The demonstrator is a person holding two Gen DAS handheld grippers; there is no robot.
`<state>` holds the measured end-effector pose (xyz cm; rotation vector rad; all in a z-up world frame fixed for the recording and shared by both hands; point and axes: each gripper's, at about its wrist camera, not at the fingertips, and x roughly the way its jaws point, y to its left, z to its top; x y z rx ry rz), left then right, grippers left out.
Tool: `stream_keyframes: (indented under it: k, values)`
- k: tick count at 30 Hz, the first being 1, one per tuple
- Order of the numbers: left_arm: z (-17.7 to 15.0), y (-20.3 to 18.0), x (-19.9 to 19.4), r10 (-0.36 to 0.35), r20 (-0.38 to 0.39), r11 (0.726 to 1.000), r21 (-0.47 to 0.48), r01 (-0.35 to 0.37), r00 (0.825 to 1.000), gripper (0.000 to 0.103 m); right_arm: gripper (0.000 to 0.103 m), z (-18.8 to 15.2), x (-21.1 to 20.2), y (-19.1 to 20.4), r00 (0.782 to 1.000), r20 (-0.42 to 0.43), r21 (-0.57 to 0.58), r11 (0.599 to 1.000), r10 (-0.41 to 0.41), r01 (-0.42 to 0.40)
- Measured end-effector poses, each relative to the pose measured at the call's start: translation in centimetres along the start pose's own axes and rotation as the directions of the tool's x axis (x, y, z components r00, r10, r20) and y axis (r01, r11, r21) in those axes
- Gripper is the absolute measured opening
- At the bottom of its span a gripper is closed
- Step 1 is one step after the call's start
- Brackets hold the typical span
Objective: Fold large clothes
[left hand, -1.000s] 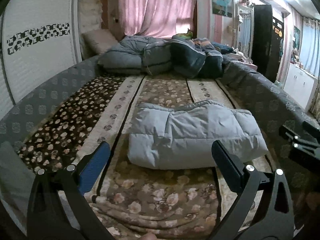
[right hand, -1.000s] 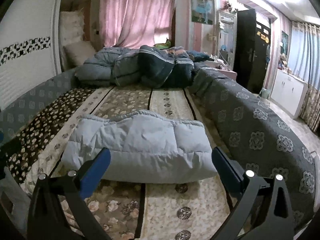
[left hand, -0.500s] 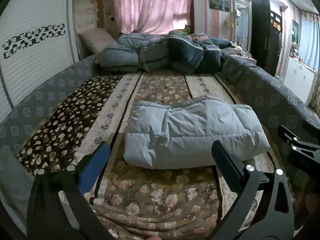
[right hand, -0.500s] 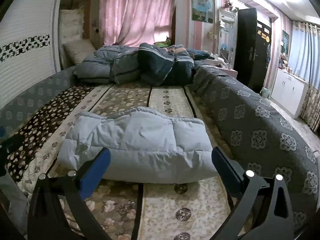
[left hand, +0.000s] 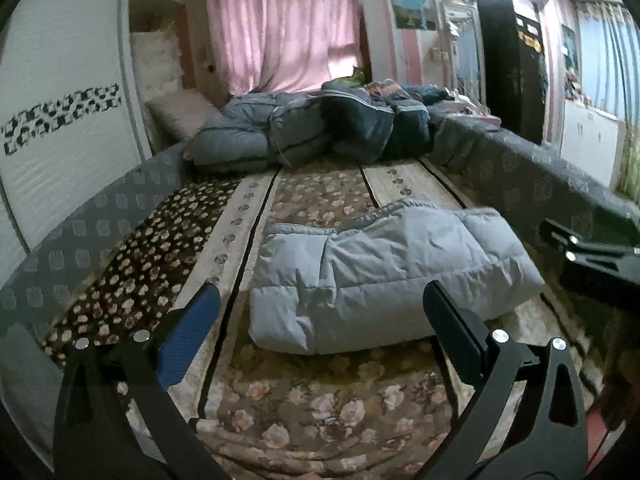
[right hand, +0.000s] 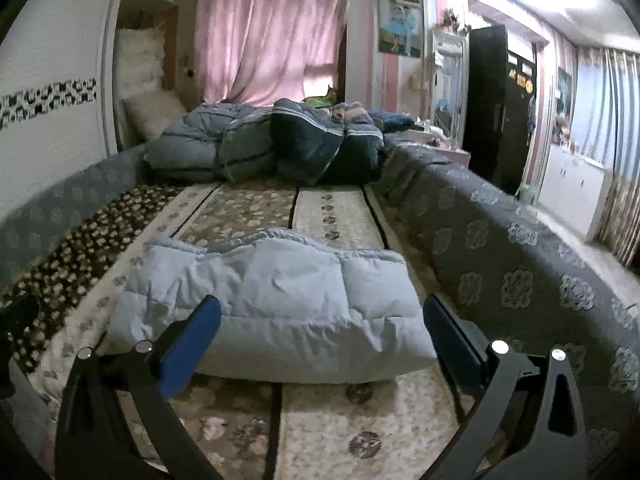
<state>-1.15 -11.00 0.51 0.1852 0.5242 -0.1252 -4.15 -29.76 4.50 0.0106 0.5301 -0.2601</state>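
Observation:
A pale grey-blue puffer jacket (left hand: 384, 272) lies folded into a thick rectangle on the floral bedspread (left hand: 320, 400), also seen in the right wrist view as the same jacket (right hand: 276, 304). My left gripper (left hand: 320, 312) hovers in front of the jacket's near edge, open and holding nothing. My right gripper (right hand: 320, 328) is likewise open just short of the jacket's near fold, apart from it. The right gripper's body (left hand: 592, 256) shows at the right edge of the left wrist view.
A heap of dark and grey quilts (right hand: 264, 148) fills the head of the bed. A grey patterned cover (right hand: 512, 264) drapes the bed's right side. White wardrobe doors (left hand: 52, 120) stand on the left, a black door (right hand: 496, 104) and white cabinet (right hand: 576, 184) on the right.
Both grippers have drawn back and tilted slightly, so the folded jacket sits a little lower and closer in both views. Both stay open; the jacket has not moved.

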Motion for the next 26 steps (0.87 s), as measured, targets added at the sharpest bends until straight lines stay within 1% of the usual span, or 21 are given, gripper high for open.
stream_keyframes:
  k: [2, 3, 4, 6, 8, 11, 17, 19, 21, 23, 26]
  values:
    - [0.0, 0.3, 0.3, 0.009, -0.015, 1.0, 0.004, -0.009, 1.0, 0.1, 0.101, 0.2, 0.1, 0.1, 1.0, -0.004, 0.024, 1.0, 0.016, -0.016]
    - [0.0, 0.6, 0.2, 0.006, -0.018, 1.0, -0.011, -0.006, 1.0, 0.1, 0.101, 0.3, 0.1, 0.3, 1.0, -0.002, 0.033, 0.999, 0.029, -0.029]
    - [0.1, 1.0, -0.1, -0.001, -0.009, 1.0, -0.026, 0.001, 1.0, 0.1, 0.101, 0.3, 0.1, 0.5, 0.999, 0.0, 0.031, 0.999, 0.035, -0.035]
    - [0.1, 1.3, -0.7, 0.002, 0.006, 1.0, -0.029, -0.002, 1.0, 0.1, 0.101, 0.2, 0.1, 1.0, 0.999, -0.001, 0.004, 0.999, 0.033, -0.033]
    - [-0.1, 1.6, -1.1, -0.011, 0.019, 1.0, -0.029, 0.011, 1.0, 0.1, 0.101, 0.2, 0.1, 1.7, 1.0, -0.008, -0.02, 0.999, 0.028, -0.028]
    - [-0.6, 2.1, -1.4, -0.022, 0.018, 0.999, -0.043, 0.023, 1.0, 0.1, 0.101, 0.3, -0.1, 1.9, 0.999, -0.004, -0.012, 0.999, 0.032, -0.032]
    - [-0.6, 2.0, -2.0, -0.028, 0.021, 0.999, -0.029, 0.028, 0.999, 0.1, 0.101, 0.3, -0.5, 2.5, 0.999, -0.003, -0.032, 0.999, 0.039, -0.039]
    - [-0.6, 1.6, -2.0, -0.051, 0.005, 0.999, -0.012, 0.051, 0.999, 0.1, 0.101, 0.5, -1.0, 2.5, 0.999, 0.008, -0.032, 0.999, 0.038, -0.038]
    - [-0.6, 1.2, -1.8, -0.057, -0.016, 0.998, -0.007, 0.057, 0.998, 0.1, 0.101, 0.7, -1.2, 2.4, 0.999, 0.011, -0.035, 0.999, 0.032, -0.031]
    - [-0.6, 1.2, -1.6, -0.074, -0.035, 0.997, -0.017, 0.073, 0.997, 0.1, 0.101, 0.7, -1.3, 2.2, 1.0, 0.011, -0.035, 0.999, 0.029, -0.028]
    - [-0.7, 1.3, -1.5, -0.078, -0.048, 0.997, -0.029, 0.076, 0.996, 0.1, 0.101, 0.8, -1.3, 2.2, 1.0, 0.006, -0.041, 0.999, 0.028, -0.028]
